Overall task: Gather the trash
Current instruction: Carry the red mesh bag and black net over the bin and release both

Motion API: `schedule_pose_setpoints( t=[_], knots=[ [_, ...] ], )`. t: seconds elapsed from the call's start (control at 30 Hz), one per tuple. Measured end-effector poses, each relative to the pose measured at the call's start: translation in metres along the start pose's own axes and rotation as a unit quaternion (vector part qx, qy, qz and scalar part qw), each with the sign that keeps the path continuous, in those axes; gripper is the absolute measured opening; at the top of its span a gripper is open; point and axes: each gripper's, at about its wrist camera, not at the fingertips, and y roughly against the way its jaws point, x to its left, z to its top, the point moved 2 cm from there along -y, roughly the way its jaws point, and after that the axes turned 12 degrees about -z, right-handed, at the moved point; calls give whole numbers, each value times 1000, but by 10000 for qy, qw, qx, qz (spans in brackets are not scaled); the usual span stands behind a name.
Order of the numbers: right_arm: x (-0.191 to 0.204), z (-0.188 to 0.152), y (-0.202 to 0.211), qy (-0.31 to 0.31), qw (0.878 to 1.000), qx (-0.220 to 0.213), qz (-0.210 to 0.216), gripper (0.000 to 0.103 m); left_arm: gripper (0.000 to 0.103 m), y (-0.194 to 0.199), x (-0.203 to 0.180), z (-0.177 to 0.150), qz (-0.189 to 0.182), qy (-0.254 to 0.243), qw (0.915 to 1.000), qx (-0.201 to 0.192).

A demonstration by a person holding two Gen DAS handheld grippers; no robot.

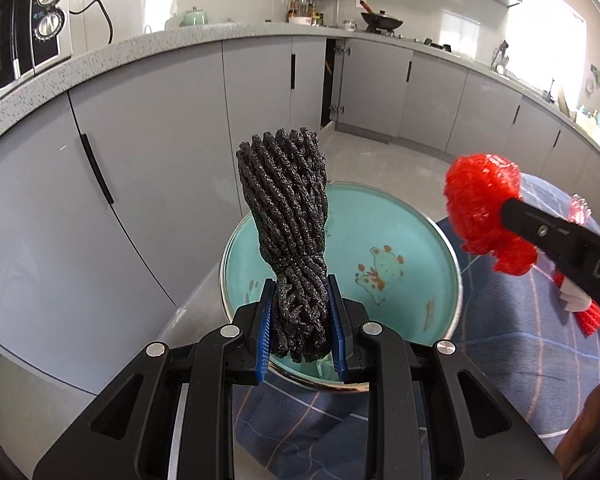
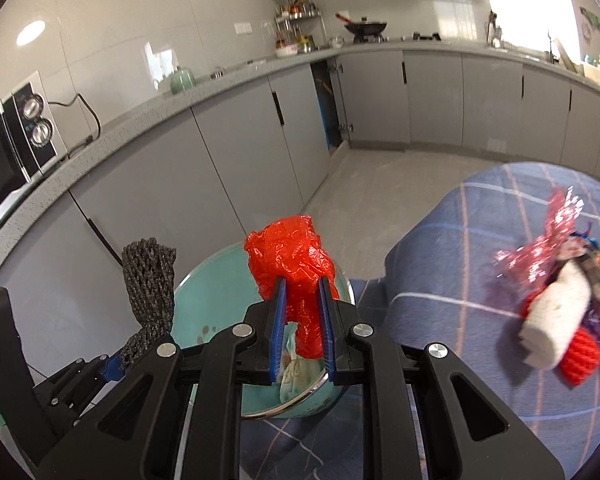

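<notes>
Clamping black foam netting (image 1: pixel 290 216), the left hand-held gripper (image 1: pixel 302 320); right hand-held gripper (image 2: pixel 302 316) pinches red plastic (image 2: pixel 292 256); only its camera shows leftover trash (image 2: pixel 556 312).

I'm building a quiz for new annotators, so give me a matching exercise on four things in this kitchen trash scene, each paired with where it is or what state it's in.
Things:
1. black foam net
2. red crumpled plastic
3. teal basin
4. white roll

Places or states:
A. lying on the blue checked cloth among other scraps
B. clamped in the left gripper
C. standing below both grippers, a cartoon animal printed inside
D. clamped in the right gripper

Pairs: 1-B, 2-D, 3-C, 4-A
</notes>
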Motion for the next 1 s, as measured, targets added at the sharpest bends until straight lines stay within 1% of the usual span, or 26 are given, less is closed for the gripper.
schedule_pose_setpoints(
  t=[0.2, 0.53, 0.67, 0.73, 0.77, 0.8, 0.87, 0.9, 0.97, 1.0],
  knots=[
    [10, -2, -26, 56, 9998, 205, -50, 16, 25, -16, 6, -2, 7, 12, 9999, 158],
    [16, -7, -62, 47, 9985, 551, -36, 16, 25, -43, 11, -10, -35, -52, 9989, 464],
    [20, -7, -73, 130, 9977, 657, 63, 20, 25, -54, 13, -13, -95, -37, 9982, 590],
    [21, -8, -77, 142, 9972, 714, 153, 27, 26, -58, 13, -15, -82, -58, 9979, 637],
    [21, -7, -79, 140, 9971, 720, 183, 34, 26, -60, 14, -15, -76, -64, 9978, 652],
    [21, -7, -80, 149, 9972, 710, 176, 37, 26, -61, 15, -16, -66, -65, 9977, 667],
    [22, -6, -82, 181, 9972, 697, 185, 41, 26, -64, 15, -15, -17, -60, 9976, 684],
    [22, -6, -83, 180, 9971, 705, 214, 45, 28, -64, 16, -15, 8, -58, 9976, 684],
    [22, -6, -81, 181, 9974, 672, 207, 46, 34, -64, 17, -16, 47, -51, 9976, 687],
    [22, -5, -79, 178, 9975, 646, 209, 47, 35, -63, 17, -16, 45, -60, 9977, 677]
  ],
)
